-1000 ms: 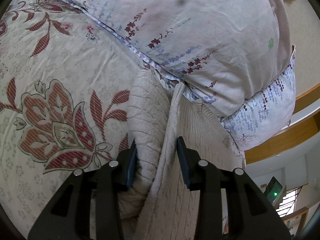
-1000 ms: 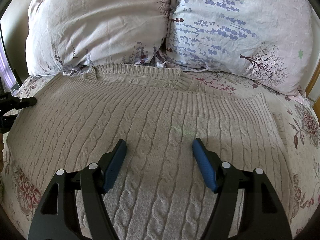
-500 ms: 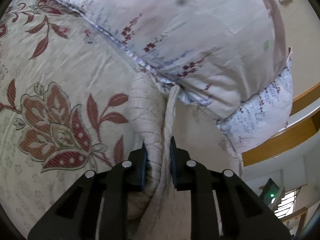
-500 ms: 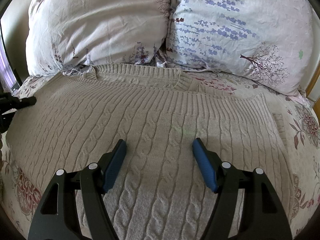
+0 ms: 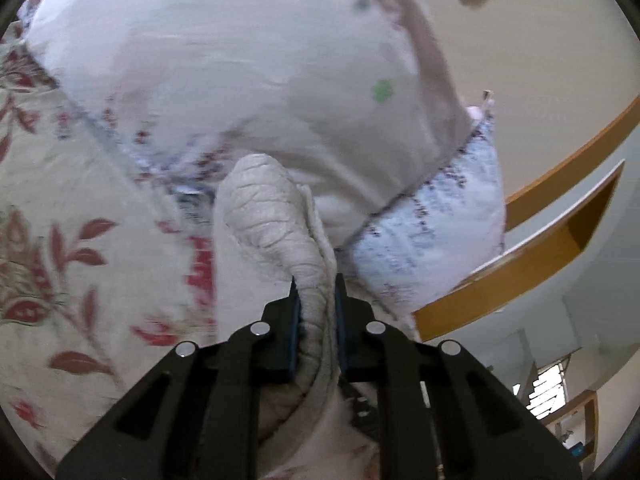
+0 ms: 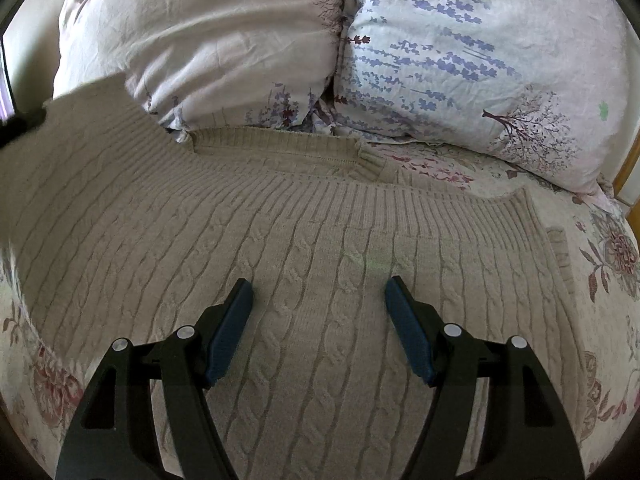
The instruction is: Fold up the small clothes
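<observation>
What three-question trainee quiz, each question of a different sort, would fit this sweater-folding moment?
1. True or false: the left gripper is shut on the beige cable-knit sweater.
2. The right gripper is: A) open above the knit, B) clamped on a pillow, C) out of view.
3. Fill in: behind the sweater lie two floral ___.

Key: 1 true. 2 A. 3 pillows.
</observation>
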`<act>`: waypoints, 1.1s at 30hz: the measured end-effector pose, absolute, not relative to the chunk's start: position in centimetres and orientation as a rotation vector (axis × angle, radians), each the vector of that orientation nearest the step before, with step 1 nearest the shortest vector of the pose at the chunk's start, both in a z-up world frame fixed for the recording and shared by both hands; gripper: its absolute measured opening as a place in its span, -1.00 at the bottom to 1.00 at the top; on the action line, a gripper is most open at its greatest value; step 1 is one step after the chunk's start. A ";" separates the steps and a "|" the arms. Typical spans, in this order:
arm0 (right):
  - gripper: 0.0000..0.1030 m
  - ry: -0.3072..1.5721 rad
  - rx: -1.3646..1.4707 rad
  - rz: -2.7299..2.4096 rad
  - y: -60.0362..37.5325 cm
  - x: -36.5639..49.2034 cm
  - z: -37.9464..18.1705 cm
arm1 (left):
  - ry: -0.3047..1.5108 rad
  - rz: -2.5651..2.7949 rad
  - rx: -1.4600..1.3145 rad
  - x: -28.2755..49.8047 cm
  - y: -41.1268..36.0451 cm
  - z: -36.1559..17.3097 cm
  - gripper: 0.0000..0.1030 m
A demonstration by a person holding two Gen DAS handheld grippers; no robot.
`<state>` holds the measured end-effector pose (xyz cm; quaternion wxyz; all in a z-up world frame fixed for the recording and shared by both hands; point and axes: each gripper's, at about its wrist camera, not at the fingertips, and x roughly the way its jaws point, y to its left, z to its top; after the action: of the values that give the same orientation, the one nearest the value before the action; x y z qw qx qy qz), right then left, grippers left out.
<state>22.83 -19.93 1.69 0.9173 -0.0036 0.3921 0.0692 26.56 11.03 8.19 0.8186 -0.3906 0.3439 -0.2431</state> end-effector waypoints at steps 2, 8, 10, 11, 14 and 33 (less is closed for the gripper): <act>0.38 0.809 0.030 0.173 -20.8 22.7 2.1 | 0.722 -0.551 -0.836 26.7 9.5 9.1 -0.74; 0.38 0.761 0.121 0.138 -25.3 21.1 3.2 | 0.719 -0.672 -0.830 27.2 3.3 10.7 -0.74; 0.38 0.751 0.156 0.117 -27.0 20.6 3.3 | 0.733 -0.713 -0.815 27.4 0.8 10.9 -0.74; 0.38 0.746 0.177 0.101 -28.2 20.3 3.3 | 0.745 -0.731 -0.799 27.4 -0.7 10.8 -0.74; 0.38 0.739 0.225 0.063 -30.9 19.5 3.0 | 0.792 -0.779 -0.766 27.5 -4.9 10.0 -0.74; 0.38 0.700 0.672 0.207 -39.7 17.8 3.2 | 0.885 -0.857 -0.712 26.2 -6.2 7.8 0.27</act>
<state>17.79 -39.69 3.21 0.8794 0.3224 0.3359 0.0991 26.22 -6.24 7.84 0.7575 -0.3267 0.4060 -0.3932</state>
